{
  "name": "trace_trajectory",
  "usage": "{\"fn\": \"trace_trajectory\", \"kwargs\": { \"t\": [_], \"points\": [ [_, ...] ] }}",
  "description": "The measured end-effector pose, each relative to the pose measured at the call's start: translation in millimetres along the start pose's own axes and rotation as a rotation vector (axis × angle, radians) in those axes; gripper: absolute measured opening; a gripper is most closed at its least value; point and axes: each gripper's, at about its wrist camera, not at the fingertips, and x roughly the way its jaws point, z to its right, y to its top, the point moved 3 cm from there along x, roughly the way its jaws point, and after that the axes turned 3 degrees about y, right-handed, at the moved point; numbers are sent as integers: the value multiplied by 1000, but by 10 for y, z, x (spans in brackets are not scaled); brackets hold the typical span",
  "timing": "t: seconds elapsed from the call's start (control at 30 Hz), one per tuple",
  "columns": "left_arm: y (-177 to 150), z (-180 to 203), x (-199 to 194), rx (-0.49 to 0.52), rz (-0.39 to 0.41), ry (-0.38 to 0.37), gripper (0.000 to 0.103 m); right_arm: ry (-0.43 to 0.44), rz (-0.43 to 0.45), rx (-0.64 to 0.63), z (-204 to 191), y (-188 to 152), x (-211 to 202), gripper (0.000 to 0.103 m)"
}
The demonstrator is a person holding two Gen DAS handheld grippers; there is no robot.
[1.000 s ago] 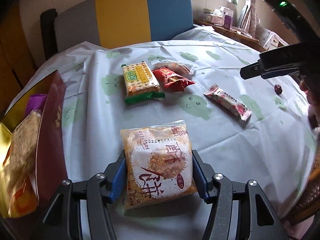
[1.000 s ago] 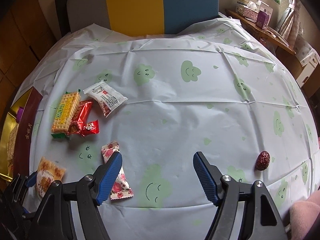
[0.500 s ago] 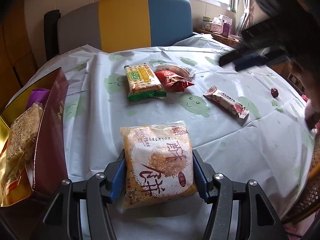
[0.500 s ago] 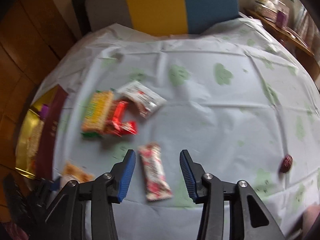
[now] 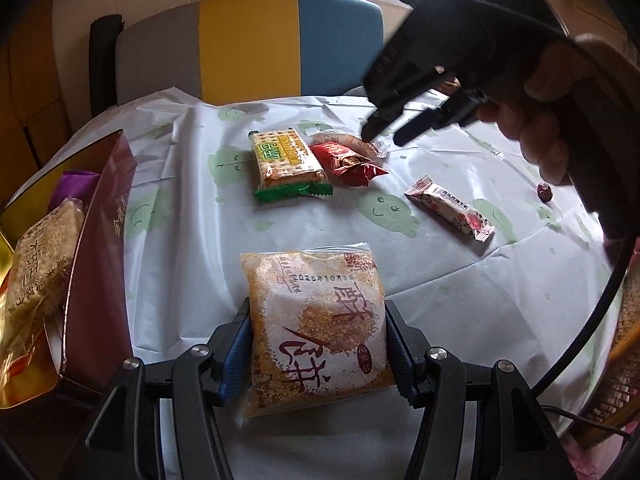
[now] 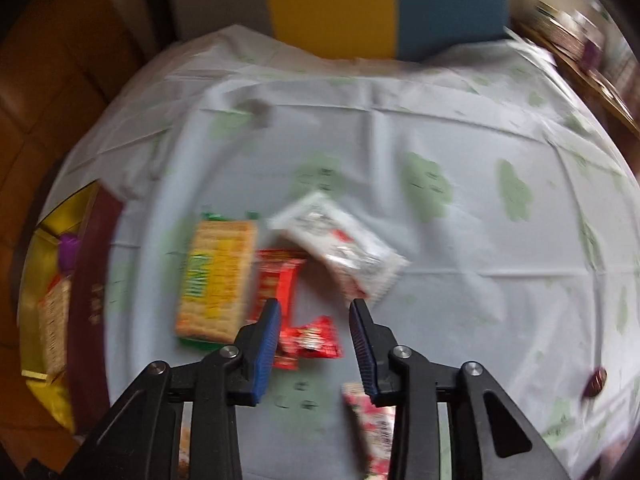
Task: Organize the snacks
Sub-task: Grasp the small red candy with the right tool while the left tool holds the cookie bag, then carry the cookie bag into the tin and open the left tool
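Observation:
My left gripper (image 5: 316, 312) is shut on an orange crisp-cake packet (image 5: 312, 320), held low over the near edge of the table. My right gripper (image 6: 315, 308) hangs above the snack cluster with its jaws closing; nothing is pressed between its pads. Below it lies a red packet (image 6: 280, 300), with a yellow cracker packet (image 6: 216, 280) to its left and a white packet (image 6: 340, 252) beyond. A pink flowered bar (image 6: 372, 428) lies under the right finger. The left wrist view shows the right gripper (image 5: 384, 138) over the white packet (image 5: 352, 142).
A gold and maroon box (image 5: 100, 240) with several snacks inside stands at the table's left edge. A small dark red candy (image 5: 544, 192) lies far right. A grey, yellow and blue chair (image 5: 248, 48) stands behind the table. A hand (image 5: 536, 136) holds the right gripper.
The right gripper swept left across the table from beside the pink bar to above the red packet, and its jaws narrowed. The left gripper kept still with its packet.

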Motion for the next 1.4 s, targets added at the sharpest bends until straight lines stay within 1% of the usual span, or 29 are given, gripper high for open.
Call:
{"fn": "trace_trajectory", "kwargs": {
  "t": [0.13, 0.23, 0.27, 0.37, 0.43, 0.5, 0.57, 0.6, 0.7, 0.83, 0.9, 1.0, 1.07, 1.17, 1.27, 1.4],
  "points": [
    [0, -5, 7, -3, -1, -3, 60, 23, -29, 75, 173, -54, 119, 31],
    [3, -7, 10, -3, -2, -5, 60, 114, -89, 100, 139, -93, 278, 32],
    [3, -8, 11, -4, -2, -5, 60, 129, -94, 91, 96, -104, 298, 33],
    [-1, -3, 14, 0, 1, -1, 60, 122, -101, 40, -6, -146, 296, 33],
    [-3, -1, 16, 0, 0, 0, 60, 138, -114, 27, -40, -185, 303, 33],
    [-2, -1, 19, 2, -1, -1, 60, 124, -97, 8, -64, -206, 292, 33],
    [0, -1, 17, 3, 0, -1, 60, 116, -88, -8, -89, -241, 287, 25],
    [-2, -3, 17, 4, -1, -2, 60, 113, -86, -23, -110, -269, 273, 14],
    [-5, -7, 14, 4, 0, -3, 60, 82, -82, -77, -157, -356, 210, 14],
    [-3, -3, 14, 5, -2, 0, 60, 106, -86, -148, -179, -563, 41, 14],
    [3, -5, 13, 2, -6, 0, 60, 126, -104, -177, -178, -750, -42, 14],
    [12, -4, 5, 3, -15, 5, 59, 132, -144, -209, -128, -990, -58, 14],
    [23, 0, -3, 4, -27, 13, 59, 135, -143, -212, -97, -1091, -66, 14],
    [36, 0, -25, -2, -43, 27, 59, 153, -141, -192, -62, -1122, -60, 14],
    [39, -42, -90, -34, -58, 27, 59, 156, -140, -204, -2, -1153, -58, 14],
    [106, -118, -306, -66, -32, 36, 59, 145, -125, -219, 8, -1209, -90, 14]
  ]
}}
